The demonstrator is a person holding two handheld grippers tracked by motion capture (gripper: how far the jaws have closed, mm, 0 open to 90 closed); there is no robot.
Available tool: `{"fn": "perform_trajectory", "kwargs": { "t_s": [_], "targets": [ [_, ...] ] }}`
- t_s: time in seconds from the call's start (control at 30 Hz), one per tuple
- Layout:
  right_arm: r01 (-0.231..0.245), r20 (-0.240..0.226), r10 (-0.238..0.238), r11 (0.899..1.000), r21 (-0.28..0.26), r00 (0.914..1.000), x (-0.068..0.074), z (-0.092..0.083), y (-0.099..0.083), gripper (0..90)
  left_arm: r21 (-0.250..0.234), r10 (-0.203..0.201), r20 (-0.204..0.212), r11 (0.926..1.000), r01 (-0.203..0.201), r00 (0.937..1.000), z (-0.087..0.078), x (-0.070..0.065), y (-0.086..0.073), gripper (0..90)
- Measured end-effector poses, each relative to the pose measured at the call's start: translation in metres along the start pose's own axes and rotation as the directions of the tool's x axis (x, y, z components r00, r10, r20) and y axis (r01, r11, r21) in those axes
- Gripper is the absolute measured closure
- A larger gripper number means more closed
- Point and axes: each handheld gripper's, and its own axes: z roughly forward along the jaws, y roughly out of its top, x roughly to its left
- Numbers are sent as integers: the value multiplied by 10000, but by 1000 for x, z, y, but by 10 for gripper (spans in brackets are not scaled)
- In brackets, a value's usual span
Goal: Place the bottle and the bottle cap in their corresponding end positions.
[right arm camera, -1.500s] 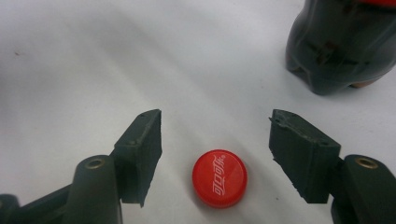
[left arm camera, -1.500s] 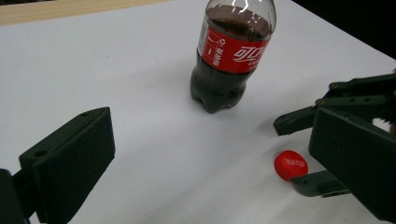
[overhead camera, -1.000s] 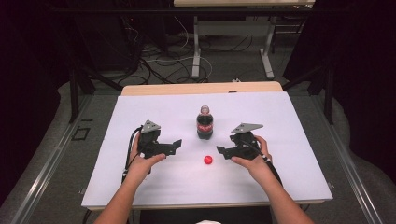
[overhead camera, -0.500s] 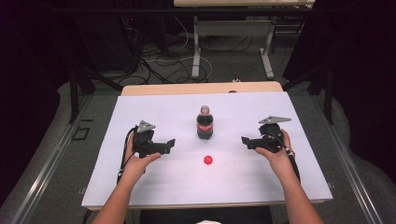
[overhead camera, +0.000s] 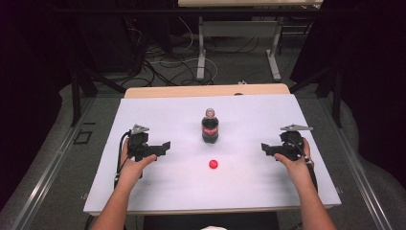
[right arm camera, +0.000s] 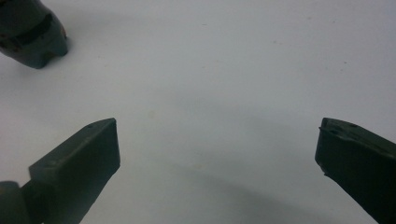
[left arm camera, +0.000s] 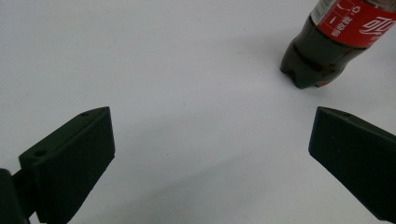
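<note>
The bottle [overhead camera: 210, 126] stands upright near the middle of the white worktop [overhead camera: 158, 191], dark cola inside, a red label round its upper body, and its neck bare of a cap. The red cap [overhead camera: 213, 164] lies on the worktop just at the bottle's 6 o'clock, apart from it. Seen from the high view, the left gripper [overhead camera: 165, 145] sits at the bottle's 8 o'clock and the right gripper [overhead camera: 263, 147] at its 4 o'clock, both well apart from it and both pointing inward across the worktop.

Both pairs of jaws are spread wide and hold nothing. In the left gripper view the left gripper [left arm camera: 210, 163] has bare worktop between its jaws, and the bottle [left arm camera: 327, 51] stands beyond them toward 1 o'clock, its base and label in frame. In the right gripper view the right gripper [right arm camera: 217, 163] likewise frames bare worktop, with the bottle's base [right arm camera: 32, 37] off at 11 o'clock.

The bottle's long axis is vertical, so a sideways approach with the jaws either side of its body would suit it; the cap is low and flat, asking for a downward pinch. The left gripper looks somewhat nearer the bottle than the right one. The cap lies roughly between the two, a little closer to the left. A likely split is one gripper steadying the bottle while the other fetches the cap.
</note>
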Motion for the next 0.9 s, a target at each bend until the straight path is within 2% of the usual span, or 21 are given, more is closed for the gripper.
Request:
{"fn": "perform_trajectory", "kwargs": {
  "t_s": [0.13,0.33,0.43,0.6,0.73,0.9],
  "targets": [
    [-281,81,281,9996,-53,9996,-5,0,-4,0,157,160,-252,9998,-156,9996,1,5,-2,5],
    [-257,327,260,9996,-87,9991,-11,2,-9,0,277,-118,-282,9995,125,9995,5,10,-7,5],
    [-502,72,503,9987,-53,9987,-11,3,-10,0,304,-239,-337,9992,249,9991,5,13,-8,7],
    [-404,209,404,9992,-48,9990,-14,4,-11,0,394,-409,-430,9983,426,9982,6,18,-10,8],
    [-650,303,651,9979,-34,9974,-15,4,-13,0,340,-499,-476,9981,515,9976,6,21,-11,8],
    [-782,182,782,9969,14,9968,-15,3,-14,0,305,-605,-487,9976,620,9970,5,23,-11,10]
  ]
}}
